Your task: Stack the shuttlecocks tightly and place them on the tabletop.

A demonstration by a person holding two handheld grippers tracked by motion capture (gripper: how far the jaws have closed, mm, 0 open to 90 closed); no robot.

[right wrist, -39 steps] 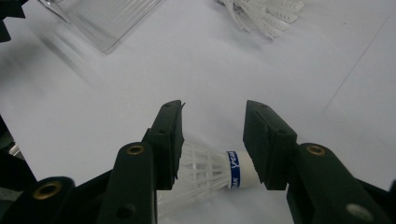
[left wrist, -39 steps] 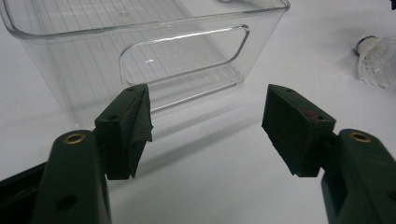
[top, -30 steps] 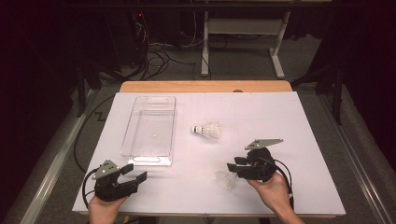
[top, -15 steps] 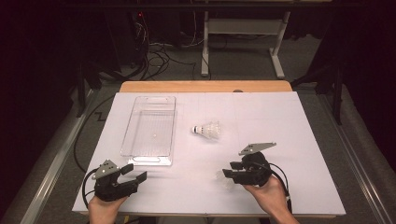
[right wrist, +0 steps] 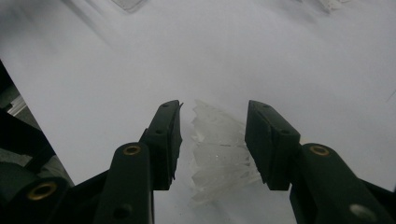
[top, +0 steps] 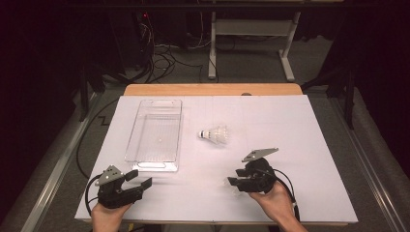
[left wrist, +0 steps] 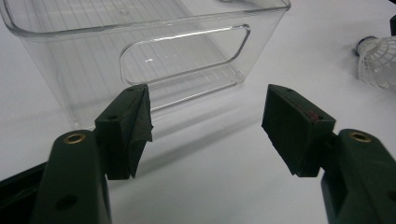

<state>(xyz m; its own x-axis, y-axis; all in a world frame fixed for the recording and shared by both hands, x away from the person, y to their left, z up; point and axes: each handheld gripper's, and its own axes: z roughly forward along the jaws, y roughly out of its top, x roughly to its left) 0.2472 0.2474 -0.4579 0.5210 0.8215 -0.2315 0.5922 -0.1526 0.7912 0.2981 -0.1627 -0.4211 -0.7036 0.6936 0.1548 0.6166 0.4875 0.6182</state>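
Since the earlier frame, the right hand-held gripper has been shifted toward the near edge of the surface, and its half-open jaws now straddle a feathered shuttlecock without clamping it (a pick-up is judged imminent). The feathers between the jaws are resolved in the right gripper view, whereas the left gripper view shows the left hand-held gripper wide open and empty before the clear bin, with a second shuttlecock beyond.

- Table: clear bin stands on its left half, long side running away from the person.
- Shuttlecock lies on its side just right of the bin, near table centre.
- Left gripper sits at the near left edge, just before the bin's near end wall.
- Right gripper sits at the near right, well apart from the left.
- Second shuttlecock lies on the table between the right gripper's jaws.
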